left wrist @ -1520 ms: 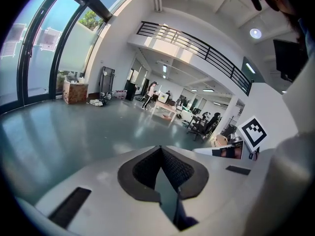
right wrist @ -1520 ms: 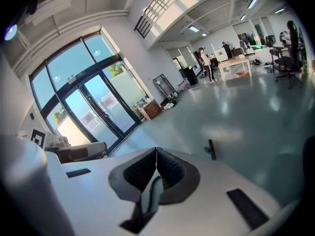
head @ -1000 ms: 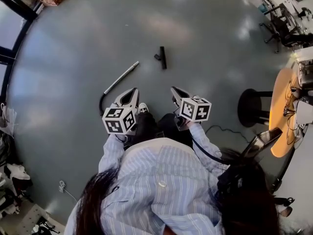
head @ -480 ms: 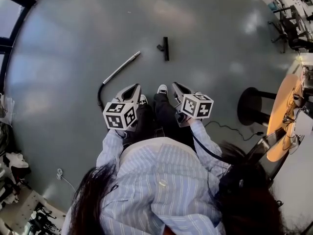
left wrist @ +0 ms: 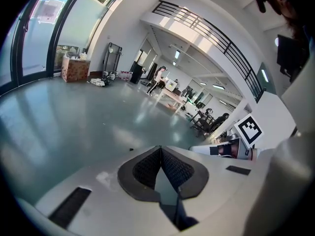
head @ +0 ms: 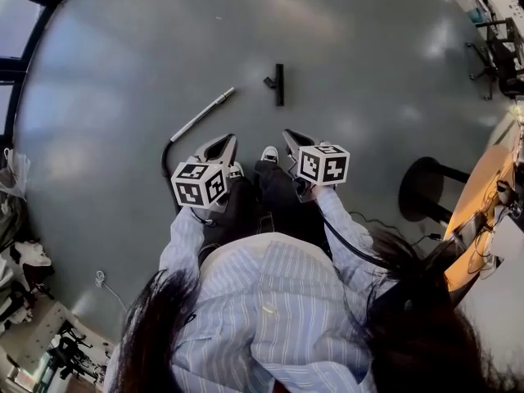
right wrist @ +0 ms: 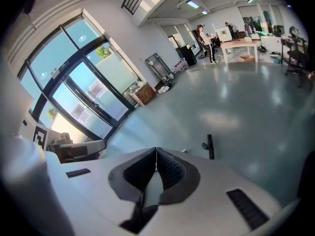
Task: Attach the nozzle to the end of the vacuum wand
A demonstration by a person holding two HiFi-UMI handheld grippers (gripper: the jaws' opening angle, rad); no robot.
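Observation:
A silver vacuum wand (head: pixel 202 115) with a black hose at its lower end lies on the grey floor, ahead and to the left. The black nozzle (head: pixel 277 83) lies apart from it, farther ahead; the right gripper view also shows the nozzle (right wrist: pixel 210 146) on the floor. My left gripper (head: pixel 227 140) is shut and empty, its tip a short way below the wand's hose end. My right gripper (head: pixel 290 136) is shut and empty too, below the nozzle. In the left gripper view the left gripper (left wrist: pixel 160 148) has its pads closed tip to tip, as has the right gripper (right wrist: pixel 156 150) in its own view.
A black round stool (head: pixel 422 188) and a wooden table edge (head: pixel 479 199) stand at the right. Office chairs (head: pixel 501 56) are at the far right. Clutter lines the left wall (head: pixel 20 260). The person's shoes (head: pixel 268 154) are between the grippers.
Both grippers have moved forward and down toward the floor, nearer to the wand and the nozzle. The person has stepped forward. Both stay shut.

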